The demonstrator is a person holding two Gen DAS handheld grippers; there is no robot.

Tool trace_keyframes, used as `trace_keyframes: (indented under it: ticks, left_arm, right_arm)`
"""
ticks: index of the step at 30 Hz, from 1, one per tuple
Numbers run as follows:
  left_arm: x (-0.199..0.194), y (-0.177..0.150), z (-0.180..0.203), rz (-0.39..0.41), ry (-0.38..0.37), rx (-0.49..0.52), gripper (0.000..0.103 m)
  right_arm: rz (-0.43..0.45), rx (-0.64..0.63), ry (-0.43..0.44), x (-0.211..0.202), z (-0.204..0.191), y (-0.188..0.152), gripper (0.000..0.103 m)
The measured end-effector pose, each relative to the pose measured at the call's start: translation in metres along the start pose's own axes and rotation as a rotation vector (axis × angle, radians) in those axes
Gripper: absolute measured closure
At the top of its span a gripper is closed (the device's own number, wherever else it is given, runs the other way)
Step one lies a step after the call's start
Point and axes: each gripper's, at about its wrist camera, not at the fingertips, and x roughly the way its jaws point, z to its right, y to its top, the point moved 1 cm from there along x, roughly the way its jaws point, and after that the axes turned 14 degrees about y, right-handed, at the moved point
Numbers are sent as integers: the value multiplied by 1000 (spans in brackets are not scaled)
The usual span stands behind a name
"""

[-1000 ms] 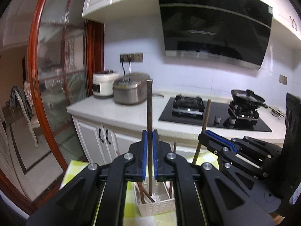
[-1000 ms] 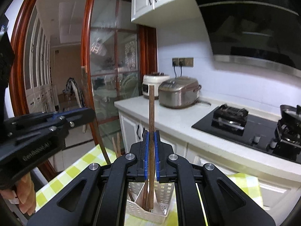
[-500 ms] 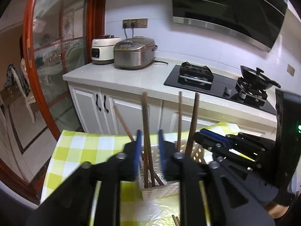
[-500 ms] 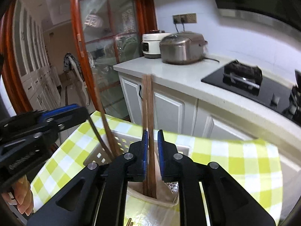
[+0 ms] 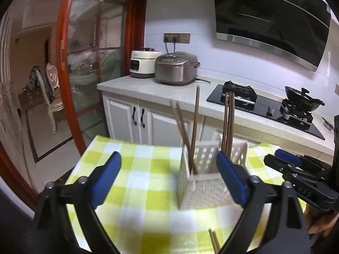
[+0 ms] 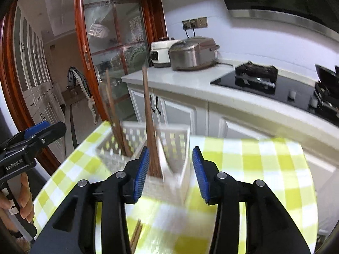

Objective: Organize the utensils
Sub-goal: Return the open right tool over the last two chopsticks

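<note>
My left wrist camera sits just behind the left gripper (image 5: 169, 175), looking forward and down along its fingers at the basket (image 5: 206, 187) close ahead on the checked cloth (image 5: 135, 182). My right wrist camera looks the same way past the right gripper (image 6: 169, 170), with the basket (image 6: 135, 146) right at its tips. Both views share the basket, cloth, counter (image 5: 148, 86) and cookers; each catches the other gripper at its edge.

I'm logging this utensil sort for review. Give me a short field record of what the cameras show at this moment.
surface: yellow-green checked tablecloth
holder: white slotted plastic utensil basket, standing on the cloth
contents: brown wooden chopsticks standing inside it
loose: more chopsticks lying on the cloth
left claw: jaws just opened, nothing gripped
right claw: jaws just opened, released chopsticks between them
</note>
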Motion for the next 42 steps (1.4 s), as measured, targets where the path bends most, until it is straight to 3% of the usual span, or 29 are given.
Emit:
trace_keyframes:
  ticks: [2, 9, 13, 20, 27, 35, 42]
  left_arm:
    - [-4, -20, -2, -8, 15, -2, 9]
    - [-20, -91, 0, -64, 52, 56, 7]
    - [-33, -118, 1, -80, 27, 60, 5]
    - [-53, -150, 4, -86, 19, 76, 5]
    - [-48, -170, 0, -121, 24, 94, 5]
    - [-41, -178, -18, -136, 58, 69, 5]
    - [-48, -181, -23, -102, 69, 98, 5]
  right_arm:
    - [-15, -3, -14, -3, -5, -23, 48]
    - [-46, 47, 0, -17, -16, -92, 39]
    - [-81, 39, -12, -21, -25, -123, 36]
    - [-103, 75, -23, -31, -25, -151, 35]
    - [-133, 53, -49, -26, -29, -151, 36]
    - [-206, 28, -31, -5, -43, -160, 77]
    - [-242, 11, -13, 10, -58, -160, 81]
